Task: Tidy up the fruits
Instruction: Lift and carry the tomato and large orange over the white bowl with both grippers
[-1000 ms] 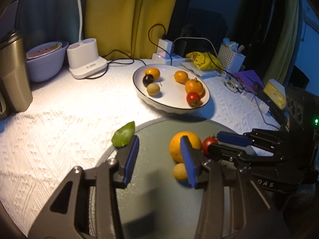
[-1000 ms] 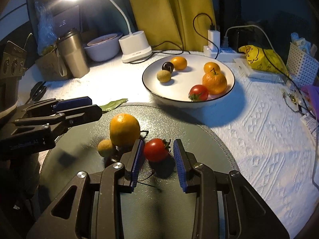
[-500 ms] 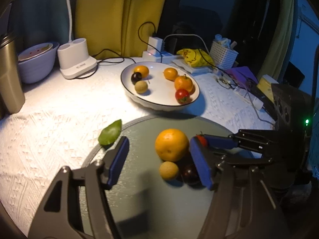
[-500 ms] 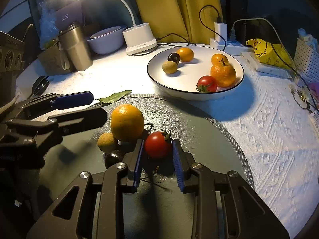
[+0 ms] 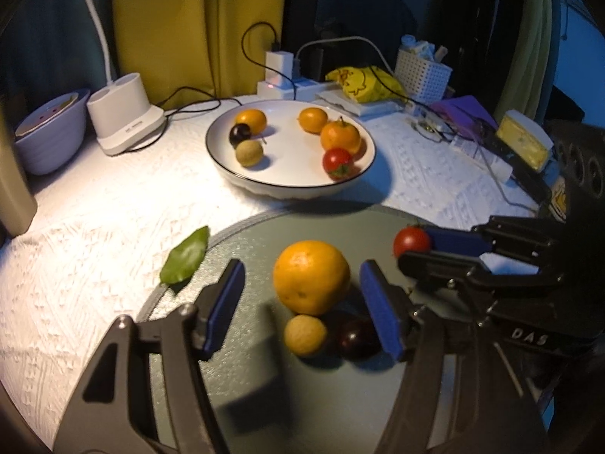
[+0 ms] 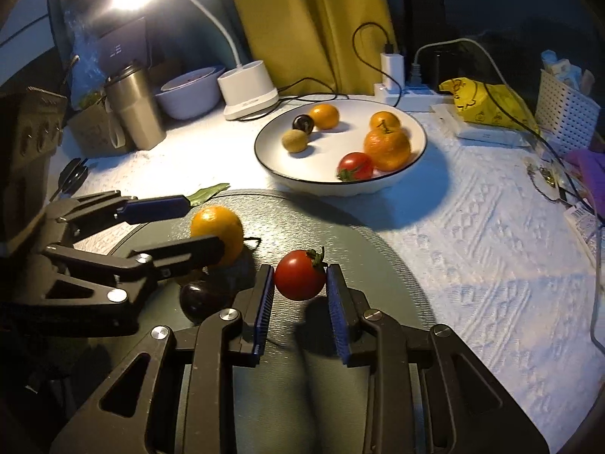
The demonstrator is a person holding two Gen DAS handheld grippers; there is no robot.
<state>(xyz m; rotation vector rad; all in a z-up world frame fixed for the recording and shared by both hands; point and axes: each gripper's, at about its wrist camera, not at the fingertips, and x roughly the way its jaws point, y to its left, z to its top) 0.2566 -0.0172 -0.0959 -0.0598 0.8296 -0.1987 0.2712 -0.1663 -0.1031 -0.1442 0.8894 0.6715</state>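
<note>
My right gripper is shut on a red cherry tomato and holds it above the round grey mat; its shadow lies on the mat below. The tomato also shows in the left wrist view. My left gripper is open around a large orange, a small yellow fruit and a dark plum on the mat. A white plate behind holds several fruits, including a red tomato.
A green leaf lies at the mat's left edge. A white lamp base, a lilac bowl, a metal tumbler, chargers with cables, a yellow bag and a white basket stand at the back.
My right gripper closed on the cherry tomato and lifted it off the mat. My left gripper opened wider and pulled back, now framing the orange and two small fruits.
</note>
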